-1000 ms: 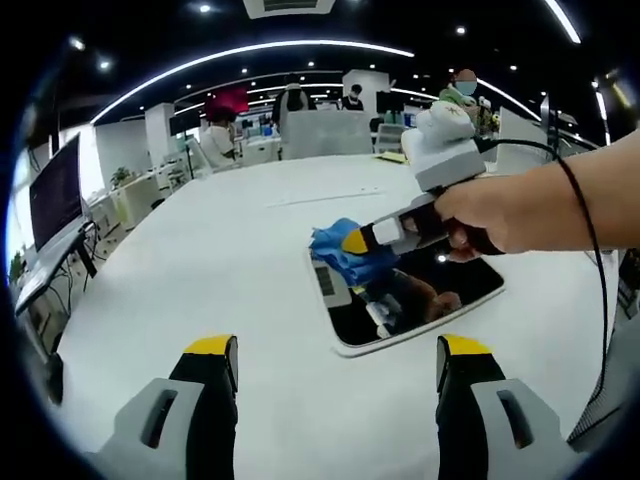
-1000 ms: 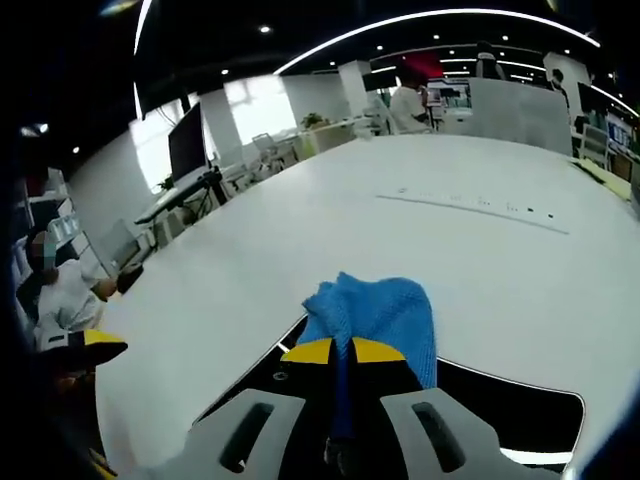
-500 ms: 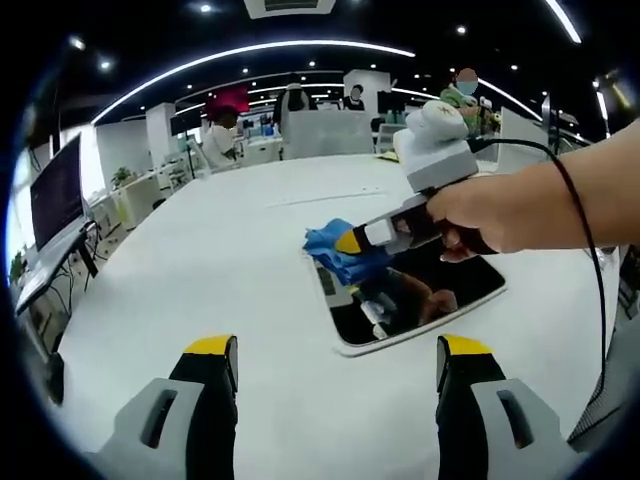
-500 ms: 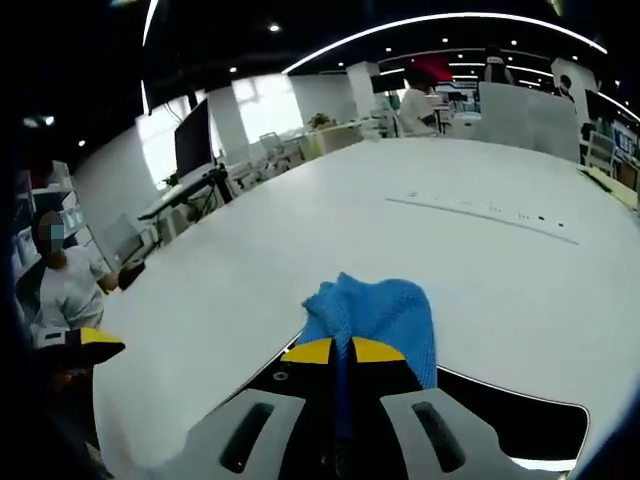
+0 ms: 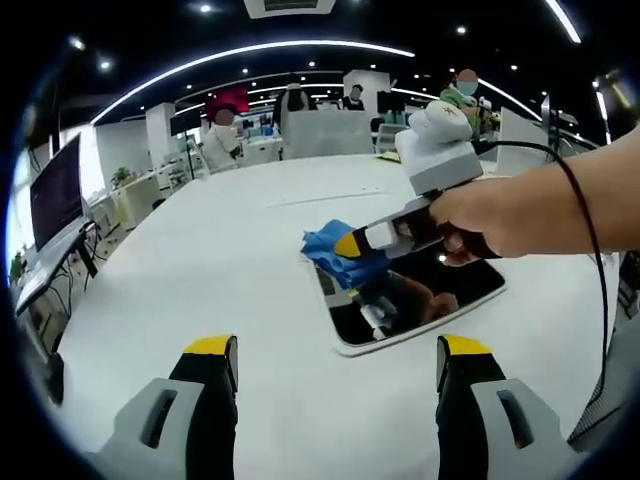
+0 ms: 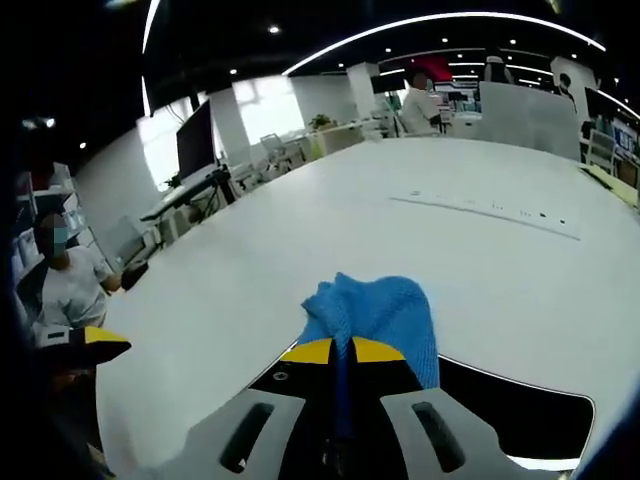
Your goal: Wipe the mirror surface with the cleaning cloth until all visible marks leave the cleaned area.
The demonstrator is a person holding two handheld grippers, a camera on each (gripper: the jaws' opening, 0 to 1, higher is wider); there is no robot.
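Mid-wipe, we press the cleaning cloth (image 5: 340, 257), clamped in the right gripper (image 6: 345, 352), on the mirror's (image 5: 440, 290) far corner; next sweep nearer, marks seemingly faint; left gripper (image 5: 338, 352) idles agape.

Left hand-held gripper (image 5: 338, 352), right hand-held gripper (image 6: 341, 350): grey jaws, yellow tips; black cable (image 5: 590, 250).

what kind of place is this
Most likely an open-plan office. The mirror lies on a large white table, a dark monitor stands at one side, and rows of desks with seated people run under long ceiling light strips.
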